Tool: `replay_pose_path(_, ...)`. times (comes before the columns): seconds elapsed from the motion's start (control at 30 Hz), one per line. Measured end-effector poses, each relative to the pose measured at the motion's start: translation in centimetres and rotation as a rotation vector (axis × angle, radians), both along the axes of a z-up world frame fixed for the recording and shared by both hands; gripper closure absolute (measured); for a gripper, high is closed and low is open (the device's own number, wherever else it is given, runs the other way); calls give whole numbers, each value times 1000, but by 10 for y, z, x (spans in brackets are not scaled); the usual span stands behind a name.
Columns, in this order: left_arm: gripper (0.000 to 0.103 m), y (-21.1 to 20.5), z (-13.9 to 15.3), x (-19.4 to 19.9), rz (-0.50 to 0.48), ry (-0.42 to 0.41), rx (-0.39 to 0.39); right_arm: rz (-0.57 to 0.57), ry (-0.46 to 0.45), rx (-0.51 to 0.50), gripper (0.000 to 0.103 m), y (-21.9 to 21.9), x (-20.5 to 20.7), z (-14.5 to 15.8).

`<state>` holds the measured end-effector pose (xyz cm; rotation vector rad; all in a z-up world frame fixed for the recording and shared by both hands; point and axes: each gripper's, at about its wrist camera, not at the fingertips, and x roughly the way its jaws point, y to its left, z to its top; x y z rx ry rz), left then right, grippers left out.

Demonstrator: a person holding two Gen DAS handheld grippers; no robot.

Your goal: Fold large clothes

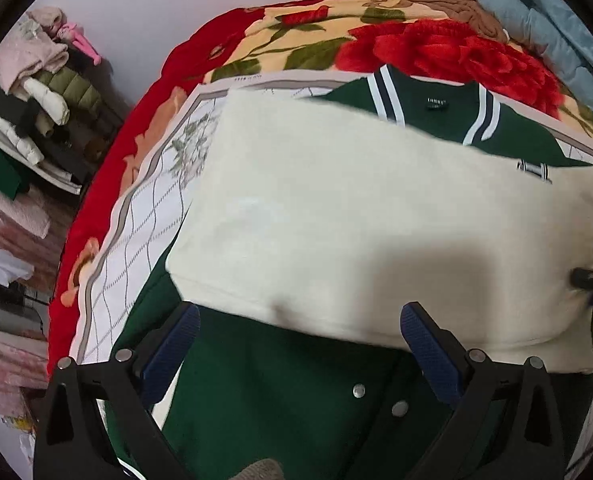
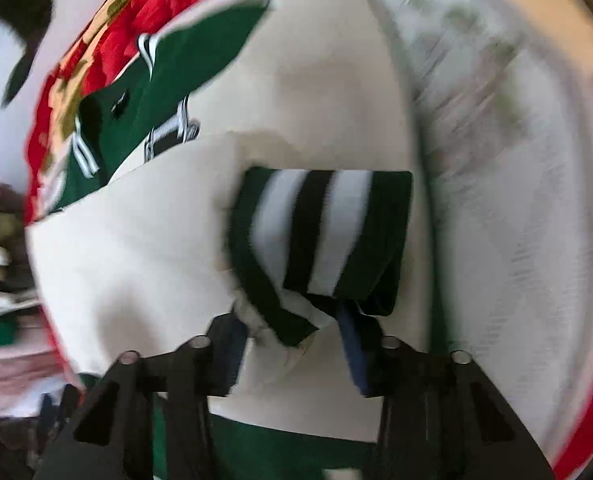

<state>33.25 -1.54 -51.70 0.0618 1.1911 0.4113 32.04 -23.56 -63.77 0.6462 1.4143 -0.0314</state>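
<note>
From the left wrist we see the left gripper [image 1: 300, 340] spread wide, holding nothing, above the green jacket [image 1: 280, 392], which lies on a white printed cloth [image 1: 144, 216] over a rose blanket [image 1: 448, 52]; its cream sleeve [image 1: 356, 216] is folded across. The neck label [image 1: 435, 103] is too small to read.

From the right wrist, blurred, we see the right gripper [image 2: 292, 340] narrowed on the striped cuff [image 2: 324, 232].

both wrist views look steeply down, close over the jacket [image 1: 336, 220]
</note>
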Motion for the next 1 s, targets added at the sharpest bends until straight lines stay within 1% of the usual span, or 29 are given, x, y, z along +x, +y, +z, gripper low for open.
replay_pose_path(0.03, 0, 1, -2, -4, 5, 7, -14, -7, -13, -35, 62, -5, -6, 9)
replay_pose_path(0.07, 0, 0, -5, -4, 8, 18, -34, -21, -21, -36, 59, -10, -12, 14)
replay_pose_path(0.1, 0, -2, -8, -8, 9, 37, -61, -26, -12, -20, 46, -14, -20, 17)
replay_pose_path(0.13, 0, -4, -9, -10, 5, 51, -75, -20, 2, -14, 39, -15, -29, 21)
replay_pose_path(0.2, 0, -8, -11, -16, -8, 61, -90, -7, -7, -66, 39, -16, -55, 33)
replay_pose_path(0.27, 0, -11, -15, -24, -22, 62, -86, 29, 17, -155, 39, -12, -79, 37)
replay_pose_path(0.3, 0, -11, -18, -26, -29, 68, -81, 66, 59, -171, 39, -5, -89, 29)
replay_pose_path(0.33, 0, -11, -21, -29, -31, 78, -65, 86, 89, -171, 39, 0, -93, 22)
replay_pose_path(0.37, 0, -9, -24, -31, -32, 86, -44, 120, 124, -160, 39, 9, -97, 8)
replay_pose_path(0.4, 0, -6, -27, -33, -29, 95, -12, 147, 133, -170, 48, 16, -98, -1)
replay_pose_path(0.43, 0, 1, -30, -33, -17, 104, 30, 145, 133, -249, 88, 18, -98, -7)
replay_pose_path(0.47, 0, 9, -33, -32, 3, 109, 61, 53, 142, -357, 89, 8, -101, -15)
replay_pose_path(0.5, 0, 24, -37, -31, 41, 116, 85, -63, 155, -299, 80, -6, -106, -24)
replay_pose_path(0.53, 0, 38, -38, -31, 71, 120, 92, -211, 191, -204, 78, -22, -113, -36)
replay_pose_path(0.57, 0, 52, -40, -29, 105, 126, 96, -270, 215, -187, 78, -24, -113, -36)
replay_pose_path(0.6, 0, 71, -42, -26, 151, 132, 110, -265, 236, -213, 78, -19, -108, -31)
replay_pose_path(0.67, 0, 98, -44, -19, 204, 140, 141, -207, 221, -251, 68, 3, -97, -15)
replay_pose_path(0.73, 0, 129, -47, -12, 255, 143, 201, -139, 193, -297, 49, 27, -89, 3)
replay_pose_path(0.77, 0, 144, -51, -9, 277, 154, 239, -120, 172, -318, 45, 38, -87, 12)
replay_pose_path(0.8, 0, 164, -59, -3, 310, 183, 279, -112, 154, -335, 44, 48, -86, 20)
replay_pose_path(0.87, 0, 196, -72, 1, 368, 212, 299, -112, 139, -345, 43, 64, -86, 30)
replay_pose_path(0.9, 0, 217, -83, 4, 403, 234, 286, -114, 134, -337, 43, 72, -87, 32)
replay_pose_path(1.0, 0, 250, -108, 7, 454, 265, 176, -132, 144, -273, 43, 91, -93, 29)
